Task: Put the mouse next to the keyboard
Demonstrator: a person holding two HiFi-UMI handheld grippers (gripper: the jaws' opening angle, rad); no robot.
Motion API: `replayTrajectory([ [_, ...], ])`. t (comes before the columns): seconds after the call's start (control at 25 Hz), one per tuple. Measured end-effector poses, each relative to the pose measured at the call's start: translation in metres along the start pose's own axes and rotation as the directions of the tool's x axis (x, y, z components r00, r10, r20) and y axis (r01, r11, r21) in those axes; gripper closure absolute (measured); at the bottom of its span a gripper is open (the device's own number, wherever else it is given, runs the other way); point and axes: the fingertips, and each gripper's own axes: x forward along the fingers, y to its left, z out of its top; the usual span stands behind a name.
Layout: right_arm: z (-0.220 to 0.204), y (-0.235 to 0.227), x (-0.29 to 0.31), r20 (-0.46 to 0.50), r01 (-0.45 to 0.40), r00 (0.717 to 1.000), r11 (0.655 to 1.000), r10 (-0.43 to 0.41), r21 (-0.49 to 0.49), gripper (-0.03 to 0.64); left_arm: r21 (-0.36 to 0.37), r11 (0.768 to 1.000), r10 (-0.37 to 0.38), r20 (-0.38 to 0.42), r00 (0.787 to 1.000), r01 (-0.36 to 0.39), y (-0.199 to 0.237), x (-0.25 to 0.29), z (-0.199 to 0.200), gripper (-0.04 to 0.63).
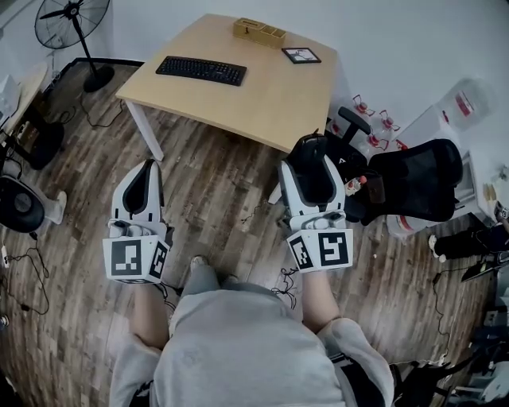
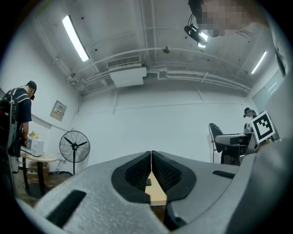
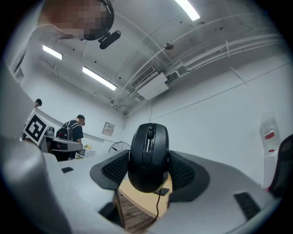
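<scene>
A black keyboard point(image 1: 200, 70) lies on the left part of the light wooden table point(image 1: 262, 95), far ahead of both grippers. My right gripper point(image 3: 147, 170) is shut on a black wired mouse point(image 3: 148, 151), held upright with its wheel facing the camera and its cable point(image 3: 158, 208) hanging down. In the head view the right gripper point(image 1: 308, 156) is over the floor just short of the table's near edge. My left gripper point(image 1: 146, 168) hovers over the floor to the left. Its jaws point(image 2: 151, 165) are pressed together with nothing between them.
A wooden organiser point(image 1: 259, 30) and a small framed tablet point(image 1: 301, 55) sit at the table's far side. A black office chair point(image 1: 413, 179) stands right of the right gripper. A pedestal fan point(image 1: 73, 24) and loose cables point(image 1: 32, 270) are on the left floor.
</scene>
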Motion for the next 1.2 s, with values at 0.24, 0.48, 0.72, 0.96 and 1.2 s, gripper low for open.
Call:
replayTrajectory([
  [0.24, -0.012, -0.009, 0.026, -0.005, 0.008, 1.0, 1.0, -0.008, -0.002, 0.365, -0.005, 1.0, -0.008, -0.001, 1.0, 0.008, 0.01, 0.027, -0.01, 0.584],
  [0.48, -0.025, -0.019, 0.064, -0.002, 0.039, 0.999, 0.999, -0.039, -0.011, 0.365, -0.009, 1.0, -0.026, 0.004, 1.0, 0.026, 0.033, 0.072, -0.02, 0.584],
  [0.72, -0.038, -0.027, 0.118, -0.003, 0.083, 0.997, 0.996, -0.083, -0.013, 0.365, -0.021, 0.998, -0.062, 0.003, 0.998, 0.062, 0.066, 0.126, -0.029, 0.584],
  [0.96, -0.047, -0.032, 0.165, -0.003, 0.129, 0.992, 0.991, -0.129, -0.021, 0.365, -0.023, 0.995, -0.097, 0.013, 0.995, 0.097, 0.098, 0.175, -0.031, 0.584],
  [1.2, -0.053, -0.035, 0.21, 0.002, 0.182, 0.983, 0.983, -0.182, -0.033, 0.365, -0.028, 0.992, -0.125, 0.022, 0.992, 0.125, 0.136, 0.217, -0.034, 0.584],
])
